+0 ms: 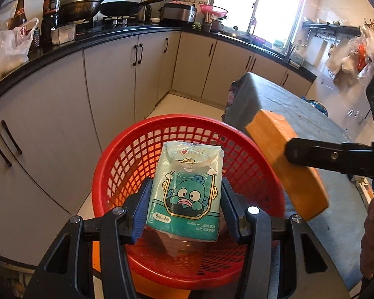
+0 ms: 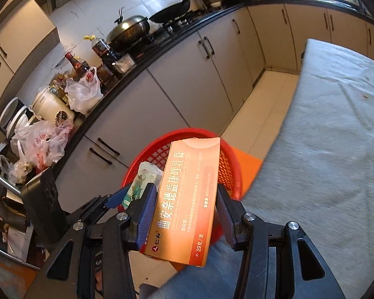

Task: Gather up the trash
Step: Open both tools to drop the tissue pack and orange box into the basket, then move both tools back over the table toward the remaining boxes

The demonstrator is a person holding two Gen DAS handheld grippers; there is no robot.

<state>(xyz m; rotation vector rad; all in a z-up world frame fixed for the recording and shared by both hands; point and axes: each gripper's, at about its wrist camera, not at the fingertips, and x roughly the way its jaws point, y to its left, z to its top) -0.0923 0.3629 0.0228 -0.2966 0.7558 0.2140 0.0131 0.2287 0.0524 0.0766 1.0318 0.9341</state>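
Note:
My left gripper (image 1: 185, 199) is shut on a teal tissue pack (image 1: 187, 189) with a cartoon fish face, held over the red plastic basket (image 1: 127, 154). My right gripper (image 2: 184, 204) is shut on an orange medicine box (image 2: 187, 199) with Chinese print, held over the same basket (image 2: 230, 167). In the left wrist view the orange box (image 1: 286, 164) and the right gripper's black finger come in from the right, above the basket's right rim. In the right wrist view the tissue pack (image 2: 144, 177) and the left gripper's blue pads (image 2: 117, 196) show at the left.
A table under a grey cloth (image 2: 324, 137) lies to the right of the basket. Grey cabinets (image 1: 107, 74) with a black counter run along the left and back, with woks (image 1: 79, 5), bottles and plastic bags (image 1: 7, 47). Tiled floor (image 2: 259, 107) lies between.

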